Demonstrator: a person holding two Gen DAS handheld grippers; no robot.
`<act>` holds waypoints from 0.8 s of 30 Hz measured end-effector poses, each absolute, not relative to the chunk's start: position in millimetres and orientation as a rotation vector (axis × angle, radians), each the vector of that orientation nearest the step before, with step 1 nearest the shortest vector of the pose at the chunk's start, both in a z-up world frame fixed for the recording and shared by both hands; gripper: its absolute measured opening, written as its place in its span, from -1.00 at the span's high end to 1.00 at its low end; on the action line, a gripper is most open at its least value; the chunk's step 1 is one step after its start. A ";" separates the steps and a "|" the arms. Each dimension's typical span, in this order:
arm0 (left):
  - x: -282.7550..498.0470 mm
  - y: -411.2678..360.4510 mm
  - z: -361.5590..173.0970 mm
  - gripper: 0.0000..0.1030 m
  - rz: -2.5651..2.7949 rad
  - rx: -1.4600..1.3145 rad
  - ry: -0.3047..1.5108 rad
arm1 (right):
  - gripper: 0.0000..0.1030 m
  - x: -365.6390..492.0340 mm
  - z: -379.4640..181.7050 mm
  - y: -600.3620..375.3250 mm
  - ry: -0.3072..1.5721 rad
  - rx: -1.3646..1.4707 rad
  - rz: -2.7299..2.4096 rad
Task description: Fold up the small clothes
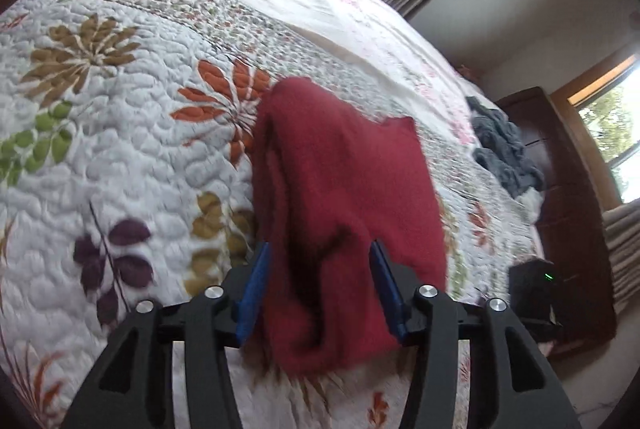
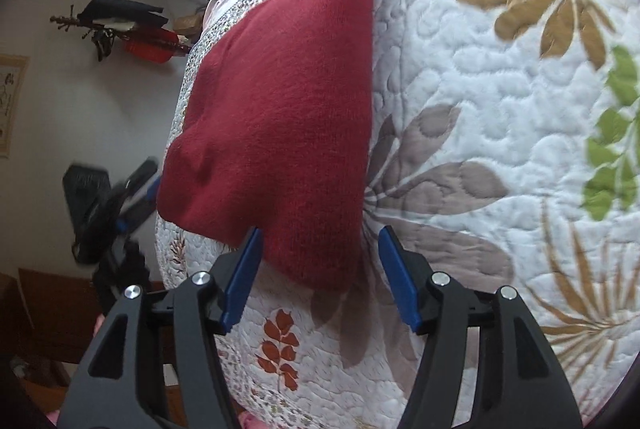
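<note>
Left wrist view: red sweater (image 1: 340,189) lies lengthwise away along the bed (image 1: 120,149); left tool (image 1: 320,261) and right tool (image 2: 320,249) both spread wide, straddling its near end, gripping nothing.

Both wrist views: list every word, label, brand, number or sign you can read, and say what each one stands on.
None can be read.
Framed picture on the wall, right wrist view: dark marks, too small and blurred to read.
Black device beside the bed, left wrist view: a green light only, no text.
Red sweater, floral quilt, left hand-held gripper and right hand-held gripper: no lettering visible.
</note>
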State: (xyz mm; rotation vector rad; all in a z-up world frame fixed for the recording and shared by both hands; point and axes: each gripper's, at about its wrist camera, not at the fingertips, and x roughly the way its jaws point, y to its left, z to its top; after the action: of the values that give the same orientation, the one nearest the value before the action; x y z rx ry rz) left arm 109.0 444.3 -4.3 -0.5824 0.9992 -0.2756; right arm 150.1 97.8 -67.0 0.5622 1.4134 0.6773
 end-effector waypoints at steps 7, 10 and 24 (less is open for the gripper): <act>96.3 430.0 -12.1 0.04 -0.281 -0.560 1.017 | 0.06 154.4 -82.4 110.4 1.454 0.559 0.655; 103.8 425.1 -21.8 0.80 -0.273 -0.550 1.059 | 0.49 155.6 -76.5 113.4 1.464 0.582 0.679; 97.2 445.8 -54.6 0.81 -0.192 -0.504 1.084 | 0.60 147.4 -83.7 119.7 1.493 0.494 0.655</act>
State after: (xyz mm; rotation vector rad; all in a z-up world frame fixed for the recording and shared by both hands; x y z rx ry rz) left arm 97.2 445.8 -54.6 -0.5037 1.0838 -0.1925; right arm 147.4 119.7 -83.7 0.4943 1.4935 0.6550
